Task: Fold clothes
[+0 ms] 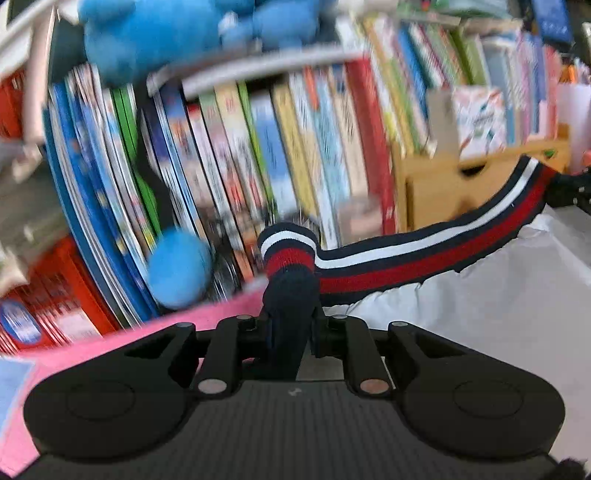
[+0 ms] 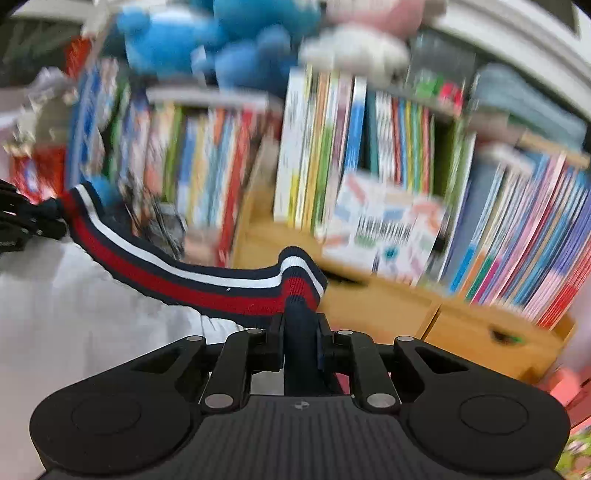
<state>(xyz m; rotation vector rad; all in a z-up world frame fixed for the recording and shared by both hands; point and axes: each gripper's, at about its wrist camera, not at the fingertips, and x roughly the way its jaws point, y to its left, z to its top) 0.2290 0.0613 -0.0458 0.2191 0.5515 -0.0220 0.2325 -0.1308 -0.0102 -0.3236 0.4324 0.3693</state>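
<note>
Left claw (image 1: 290,321): nearly closed, clamped on a bunched end of the striped knit hem (image 1: 424,254) of a garment, navy cloth pinched between both pads. Right claw (image 2: 301,332): likewise nearly closed, gripping the other bunched end of the same striped knit hem (image 2: 192,280). No gap seen between pads and cloth in either wrist view.

Hem: navy, white and red bands, stretched in a sagging arc between the two claws. From the left claw, ran off toward 2 o'clock, where the edge of the right claw showed dark at the frame's right side. From the right claw, ran off toward 10 o'clock to the left claw at the frame's left edge. White cloth (image 1: 480,317) hung below the hem at 3 to 4 o'clock of the left claw, and at 8 to 9 o'clock of the right claw.

Counted: two claws, one striped hem, one white cloth. Behind, blurred: rows of upright books (image 2: 332,155), too many and too smeared to count; blue plush toys (image 1: 147,33) above them; wooden drawers (image 2: 388,306) below. Pink fabric (image 1: 110,350) at 8 o'clock of the left claw.
</note>
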